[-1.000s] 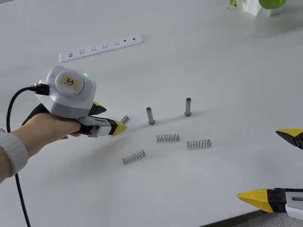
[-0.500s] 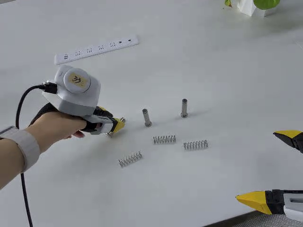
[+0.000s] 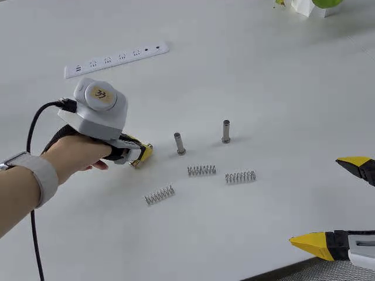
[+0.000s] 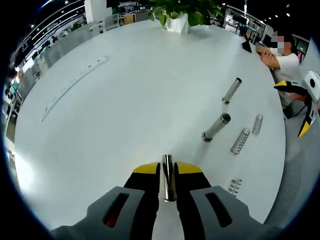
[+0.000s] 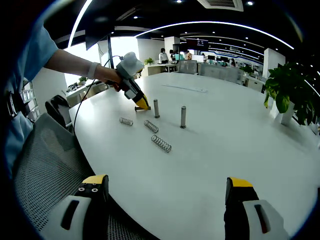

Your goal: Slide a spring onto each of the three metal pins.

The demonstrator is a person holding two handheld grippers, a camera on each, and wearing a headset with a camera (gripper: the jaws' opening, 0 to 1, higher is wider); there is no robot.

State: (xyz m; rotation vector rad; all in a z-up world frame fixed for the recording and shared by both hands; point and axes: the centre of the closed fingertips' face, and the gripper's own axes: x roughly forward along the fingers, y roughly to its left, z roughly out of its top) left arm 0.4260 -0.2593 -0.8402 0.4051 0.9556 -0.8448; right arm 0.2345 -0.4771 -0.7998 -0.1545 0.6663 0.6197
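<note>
Moved: my left gripper (image 3: 143, 153) tipped lower toward the tabletop (image 3: 246, 76).
Left jaws: clenched on one pin (image 4: 168, 177), centre-left.
Right gripper (image 3: 314, 199): jaws released, lower right.
Progress: two pins (image 3: 179, 143) stand bare; three springs (image 3: 201, 170) lie loose, none threaded.

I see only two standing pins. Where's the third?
The pin sits clamped in the left tongs, just left of the nearer standing pin in the head view.

The left gripper (image 3: 140, 155) has black, yellow-tipped fingers (image 3: 145, 153); behind them sits a pale grey housing (image 3: 94, 122) with a tan sticker (image 3: 101, 93) and a black cable (image 3: 40, 112). A white wristband (image 3: 41, 175) circles the wrist. The sleeve (image 5: 30, 55) is light blue.
</note>
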